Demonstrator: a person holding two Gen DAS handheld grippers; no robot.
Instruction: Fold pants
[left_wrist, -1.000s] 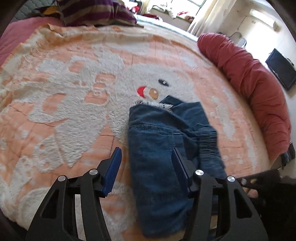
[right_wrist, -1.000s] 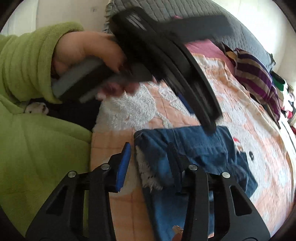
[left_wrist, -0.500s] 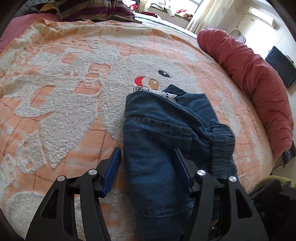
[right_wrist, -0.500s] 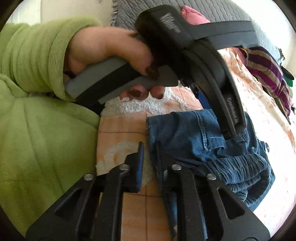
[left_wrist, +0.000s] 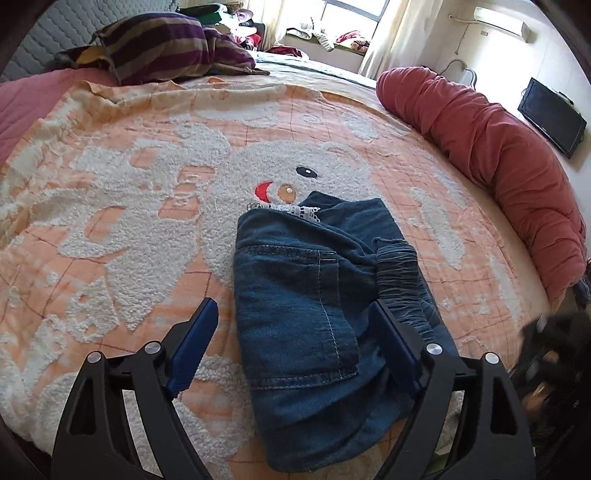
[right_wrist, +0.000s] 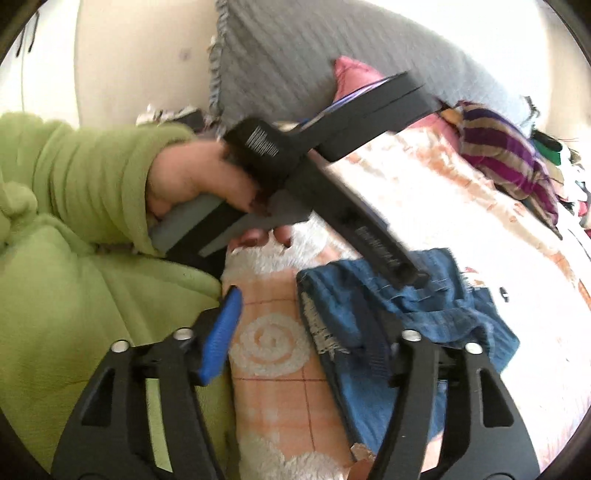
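The folded blue jeans (left_wrist: 314, 314) lie on the orange and white blanket (left_wrist: 122, 206), back pocket up, with the elastic waistband bunched at the right. My left gripper (left_wrist: 295, 343) hovers just above their near end, its jaws opening wide on either side and no pad touching the cloth. In the right wrist view the jeans (right_wrist: 424, 306) show a frayed hem beside my right gripper (right_wrist: 299, 332). Its jaws are opening, the right finger is over the denim, and nothing is pinched. A hand (right_wrist: 184, 184) in a green sleeve holds the left gripper's handle above the jeans.
A striped purple pillow (left_wrist: 166, 51) and grey headboard (right_wrist: 332, 55) stand at the bed's far end. A rolled red duvet (left_wrist: 498, 155) runs along the right edge. The person's green-clad body (right_wrist: 74, 314) fills the left of the right wrist view.
My right gripper, nearly shut at the jeans' edge half a second ago, has spread apart and lifted back. My left gripper's jaws have widened and pulled back a little. The jeans lie still.
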